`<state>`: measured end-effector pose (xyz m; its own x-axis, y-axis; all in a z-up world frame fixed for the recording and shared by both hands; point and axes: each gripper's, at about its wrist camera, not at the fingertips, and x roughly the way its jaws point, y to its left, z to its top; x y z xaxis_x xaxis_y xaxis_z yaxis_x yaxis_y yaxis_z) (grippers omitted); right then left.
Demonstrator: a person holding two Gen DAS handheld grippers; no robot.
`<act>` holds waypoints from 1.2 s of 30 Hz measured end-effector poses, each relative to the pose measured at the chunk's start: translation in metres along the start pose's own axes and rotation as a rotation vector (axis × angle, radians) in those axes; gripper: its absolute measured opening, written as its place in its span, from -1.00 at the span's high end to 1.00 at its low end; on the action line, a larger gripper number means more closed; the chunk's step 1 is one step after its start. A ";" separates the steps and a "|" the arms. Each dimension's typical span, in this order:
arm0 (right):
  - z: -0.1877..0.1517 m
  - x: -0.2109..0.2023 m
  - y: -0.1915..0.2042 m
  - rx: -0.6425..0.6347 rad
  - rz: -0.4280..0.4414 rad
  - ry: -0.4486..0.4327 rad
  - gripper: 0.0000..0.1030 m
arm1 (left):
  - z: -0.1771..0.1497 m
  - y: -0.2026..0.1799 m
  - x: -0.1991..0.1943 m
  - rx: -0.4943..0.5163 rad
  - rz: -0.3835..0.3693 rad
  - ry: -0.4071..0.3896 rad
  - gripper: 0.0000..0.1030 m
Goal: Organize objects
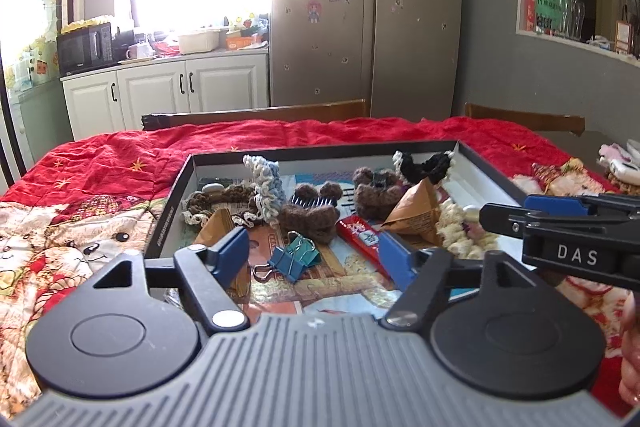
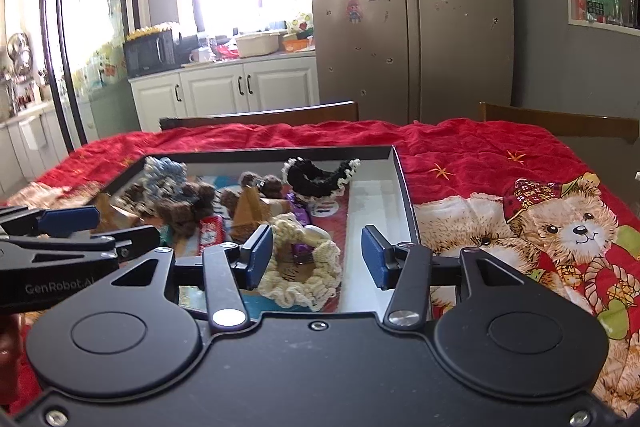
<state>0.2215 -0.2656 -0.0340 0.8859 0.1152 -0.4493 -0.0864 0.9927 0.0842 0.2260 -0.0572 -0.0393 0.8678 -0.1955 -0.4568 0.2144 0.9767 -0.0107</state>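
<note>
Your left gripper (image 1: 310,255) is hanging released above the blue binder clip (image 1: 294,255); your right gripper (image 2: 318,257) is gaping, empty, over the cream scrunchie (image 2: 306,277) lying in the tray (image 2: 404,187).

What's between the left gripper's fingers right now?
Nothing gripped. Left wrist view: the left gripper is open, and the blue binder clip lies loose in the tray between its fingers.

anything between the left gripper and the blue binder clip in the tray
Nothing visible. The left gripper is open, and the blue binder clip lies uncovered on the tray floor just beyond its fingertips, with the red wrapper off to one side.
</note>
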 end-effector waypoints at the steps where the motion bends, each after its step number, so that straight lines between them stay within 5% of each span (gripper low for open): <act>1: 0.001 -0.003 0.001 -0.002 0.003 -0.002 0.02 | 0.001 -0.001 -0.004 -0.001 0.001 -0.006 -0.64; 11: 0.013 -0.043 0.018 -0.062 0.029 -0.032 -0.19 | 0.007 0.003 -0.045 0.000 0.053 0.003 -0.83; 17: 0.019 -0.083 0.026 -0.090 0.066 -0.040 -0.49 | 0.006 0.011 -0.080 -0.022 0.091 0.001 -1.00; 36: -0.006 -0.198 0.047 -0.141 0.133 -0.071 -0.89 | -0.018 0.011 -0.172 -0.046 0.176 0.034 -1.00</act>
<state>0.0395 -0.2420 0.0535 0.8918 0.2478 -0.3785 -0.2634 0.9646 0.0111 0.0711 -0.0108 0.0228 0.8742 -0.0186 -0.4852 0.0389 0.9987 0.0317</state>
